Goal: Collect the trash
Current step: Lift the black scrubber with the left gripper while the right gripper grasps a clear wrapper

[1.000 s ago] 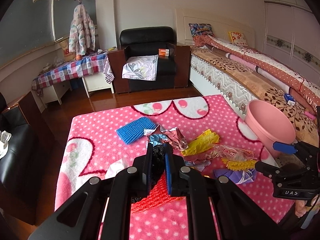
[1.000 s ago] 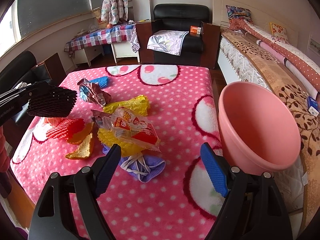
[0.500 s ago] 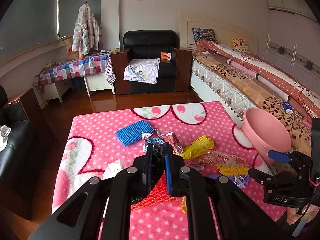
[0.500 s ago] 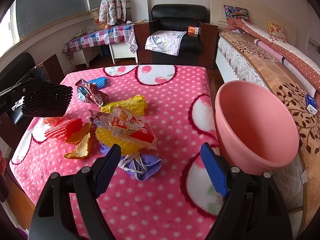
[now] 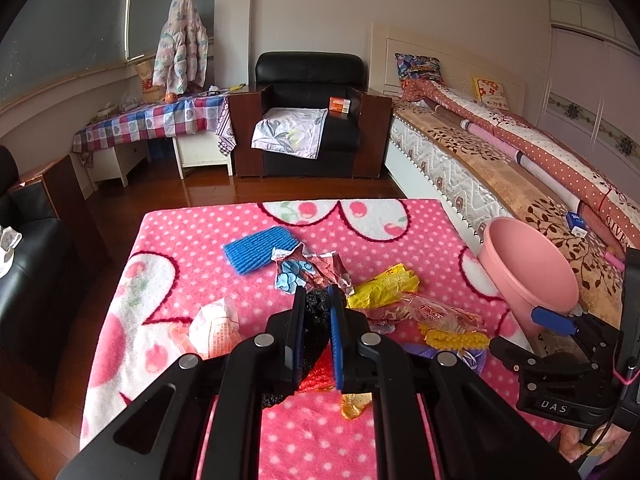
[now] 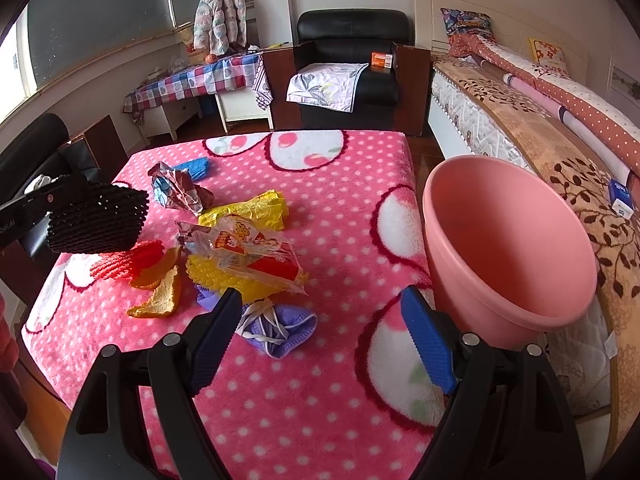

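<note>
From the right wrist view, the left tongs (image 6: 96,216) hold a black foam net (image 6: 96,222) in the air above the left edge of the pink-blanketed surface (image 6: 328,184); the left wrist view shows only a sliver of that net (image 5: 316,320) clamped between the tongs (image 5: 316,320). Below it lie a red net (image 6: 128,260) and orange peel (image 6: 158,298), then a snack wrapper (image 6: 256,256) and a purple cloth (image 6: 280,328). The right tongs (image 6: 320,344) hover spread apart. A pink basin (image 6: 508,256) stands at the right edge.
</note>
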`<state>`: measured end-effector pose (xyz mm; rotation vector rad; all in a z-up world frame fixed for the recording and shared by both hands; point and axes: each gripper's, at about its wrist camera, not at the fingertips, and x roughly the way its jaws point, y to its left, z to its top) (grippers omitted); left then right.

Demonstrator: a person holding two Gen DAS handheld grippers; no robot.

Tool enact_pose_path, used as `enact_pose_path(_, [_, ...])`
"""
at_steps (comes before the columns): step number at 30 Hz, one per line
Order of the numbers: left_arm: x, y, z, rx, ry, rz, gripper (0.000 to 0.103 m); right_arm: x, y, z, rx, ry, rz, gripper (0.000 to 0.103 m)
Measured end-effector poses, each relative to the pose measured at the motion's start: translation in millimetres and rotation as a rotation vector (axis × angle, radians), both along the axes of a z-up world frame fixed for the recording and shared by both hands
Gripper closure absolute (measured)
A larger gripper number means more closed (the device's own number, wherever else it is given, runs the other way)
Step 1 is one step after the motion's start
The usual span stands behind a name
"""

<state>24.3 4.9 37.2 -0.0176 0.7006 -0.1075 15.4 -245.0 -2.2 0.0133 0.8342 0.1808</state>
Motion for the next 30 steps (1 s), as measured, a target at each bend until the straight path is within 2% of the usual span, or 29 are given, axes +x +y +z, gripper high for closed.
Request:
enact_pose_path(11, [-9, -12, -8, -0.018, 0.019, 0.017, 0.093, -4, -3, 1, 0.077, -0.026, 0.037, 0.021])
enact_pose_path(14, [-12, -17, -9, -0.024, 0.022, 0.004, 0.093, 0, -1, 7, 0.122, -0.044, 0.069, 0.021])
enact_pose_path(18, [-14, -21, -9, -0.028, 0.026, -0.007, 0.093, 11, 12, 17, 0.134, -0.074, 0.136, 0.023])
enact_pose_path(20, [-14, -23, -10, -0.027, 0.031, -0.01, 0.093, 18, 20, 18, 0.12, -0.07, 0.16, 0.032])
enact_pose_path(21, [-14, -24, -10, -0.029, 0.033, -0.011, 0.093, 22, 25, 16, 0.111, -0.058, 0.176, 0.033])
enact_pose_path(24, [-11, -28, -12, -0.027, 0.04, -0.013, 0.093, 33, 34, 5, 0.074, 0.01, 0.198, 0.046])
enact_pose_path(25, [-11, -29, -13, -0.025, 0.043, -0.012, 0.093, 37, 35, 0, 0.066, 0.039, 0.202, 0.057])
enact_pose_path(26, [-9, -30, -13, -0.025, 0.048, -0.012, 0.093, 37, 35, -3, 0.068, 0.056, 0.203, 0.079])
enact_pose_path(27, [-8, -31, -13, -0.026, 0.051, -0.013, 0.093, 39, 33, -6, 0.082, 0.078, 0.2, 0.089])
enact_pose_path(30, [-5, -36, -11, -0.023, 0.047, -0.02, 0.093, 35, 20, 0, 0.141, 0.055, 0.178, 0.094])
